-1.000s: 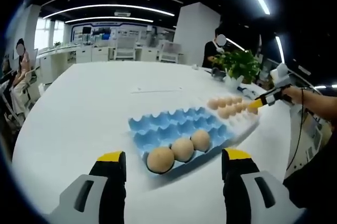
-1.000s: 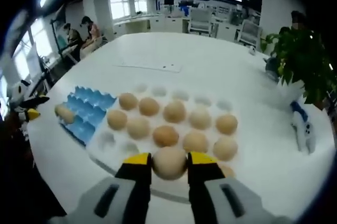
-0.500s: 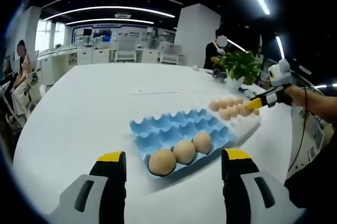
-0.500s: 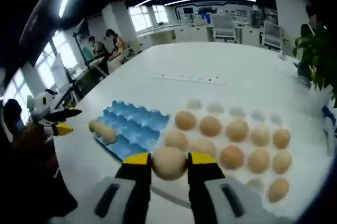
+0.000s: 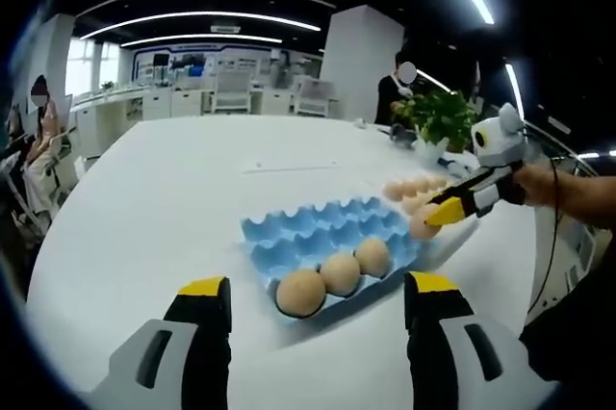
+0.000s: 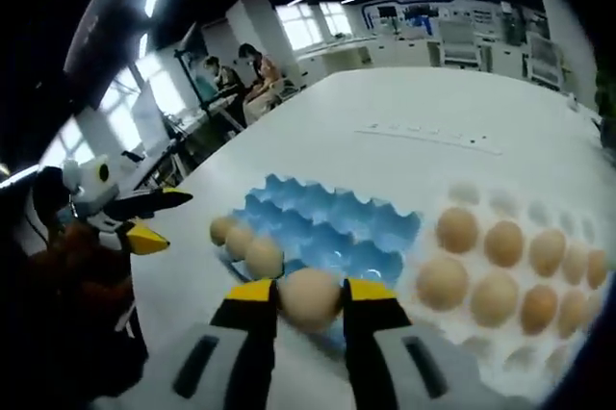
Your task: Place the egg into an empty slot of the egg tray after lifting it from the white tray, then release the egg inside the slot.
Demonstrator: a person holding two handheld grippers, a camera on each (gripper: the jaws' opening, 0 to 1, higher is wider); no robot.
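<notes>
Holding: right hand-held gripper (image 6: 309, 300) clamps the egg (image 6: 309, 298) between its jaws, above the blue egg tray's (image 6: 327, 233) near edge.
Left hand-held gripper (image 5: 314, 294): jaws wide, idle.
Risk: releasing early could drop the egg onto the desk (image 6: 385, 165); squeezing could crack it.
Collision: three eggs (image 6: 243, 241) sit left of the held egg.

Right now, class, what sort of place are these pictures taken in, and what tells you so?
Probably an open-plan office or lab: a large white table, rows of desks and chairs behind it, long ceiling strip lights, and people seated at workstations by the windows.
</notes>
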